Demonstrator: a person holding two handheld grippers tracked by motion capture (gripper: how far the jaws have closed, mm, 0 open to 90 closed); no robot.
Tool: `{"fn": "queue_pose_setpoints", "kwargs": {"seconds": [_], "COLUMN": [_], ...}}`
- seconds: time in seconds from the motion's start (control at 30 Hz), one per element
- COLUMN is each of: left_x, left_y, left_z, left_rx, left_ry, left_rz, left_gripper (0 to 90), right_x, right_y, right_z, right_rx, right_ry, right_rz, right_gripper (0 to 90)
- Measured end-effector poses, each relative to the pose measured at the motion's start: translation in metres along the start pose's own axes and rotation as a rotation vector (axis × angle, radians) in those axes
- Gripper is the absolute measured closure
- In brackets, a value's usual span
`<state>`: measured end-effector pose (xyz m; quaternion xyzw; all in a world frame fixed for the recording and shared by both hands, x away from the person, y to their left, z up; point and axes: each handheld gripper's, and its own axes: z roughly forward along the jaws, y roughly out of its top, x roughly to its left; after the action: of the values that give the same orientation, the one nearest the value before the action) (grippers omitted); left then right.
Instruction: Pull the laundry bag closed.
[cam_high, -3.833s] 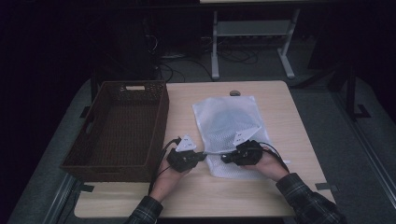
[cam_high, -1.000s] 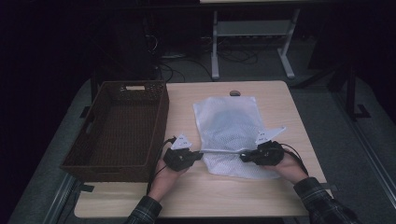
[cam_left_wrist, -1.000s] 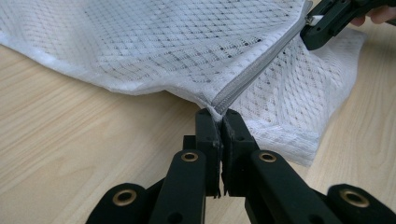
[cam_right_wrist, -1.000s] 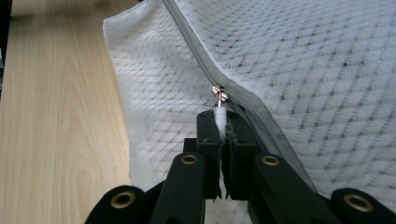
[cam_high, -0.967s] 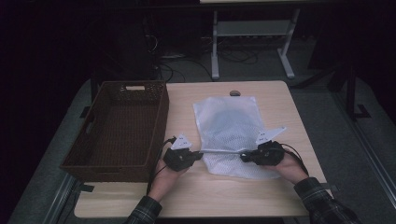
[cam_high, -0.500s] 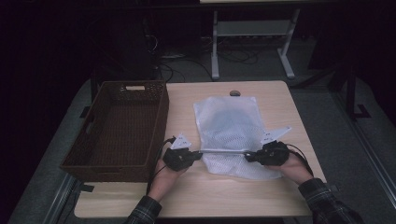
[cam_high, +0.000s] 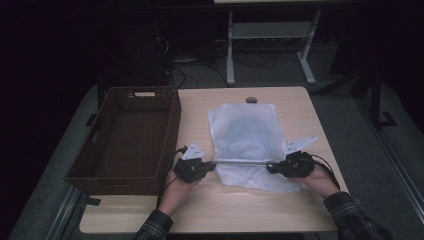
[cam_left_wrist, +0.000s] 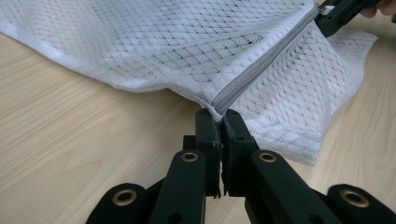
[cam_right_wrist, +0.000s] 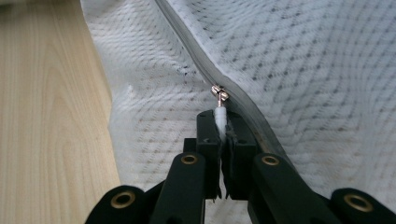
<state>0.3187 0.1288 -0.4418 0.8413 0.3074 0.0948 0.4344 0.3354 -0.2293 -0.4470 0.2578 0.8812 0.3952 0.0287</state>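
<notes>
- The white mesh bag (cam_high: 246, 142) is seen lying flat on the bench (cam_high: 210, 210), just beside the brown basket (cam_high: 127, 137) and not yet in it.
- The left tongs (cam_left_wrist: 218, 122) are closed tight on the end of the grey zipper (cam_left_wrist: 261, 65), at the bag's left edge.
- The right tongs (cam_right_wrist: 223, 122) are clamped on the white pull tab (cam_right_wrist: 220, 116) of the slider (cam_right_wrist: 219, 93).
- The zipper is judged nearly run to its far end (the slider sits close to the bag's right edge in the high view); which way it is being worked cannot be told, and only a short stretch is left.
- Against the frame from 1 second ago, the right tongs (cam_high: 287, 165) are found a little further right along the zipper line; the left tongs (cam_high: 195, 169) are unchanged.
</notes>
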Motion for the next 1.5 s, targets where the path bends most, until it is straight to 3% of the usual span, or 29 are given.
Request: {"fn": "queue_pose_setpoints", "kwargs": {"seconds": [1.5], "left_x": [0.001], "left_y": [0.000], "left_z": [0.001], "left_rx": [0.001], "left_ry": [0.000], "left_rz": [-0.009], "left_gripper": [87.5], "right_x": [-0.019], "right_y": [-0.031], "right_z": [-0.028], "right_rx": [0.011], "right_ry": [-0.039], "right_rz": [0.073], "right_gripper": [85.9]}}
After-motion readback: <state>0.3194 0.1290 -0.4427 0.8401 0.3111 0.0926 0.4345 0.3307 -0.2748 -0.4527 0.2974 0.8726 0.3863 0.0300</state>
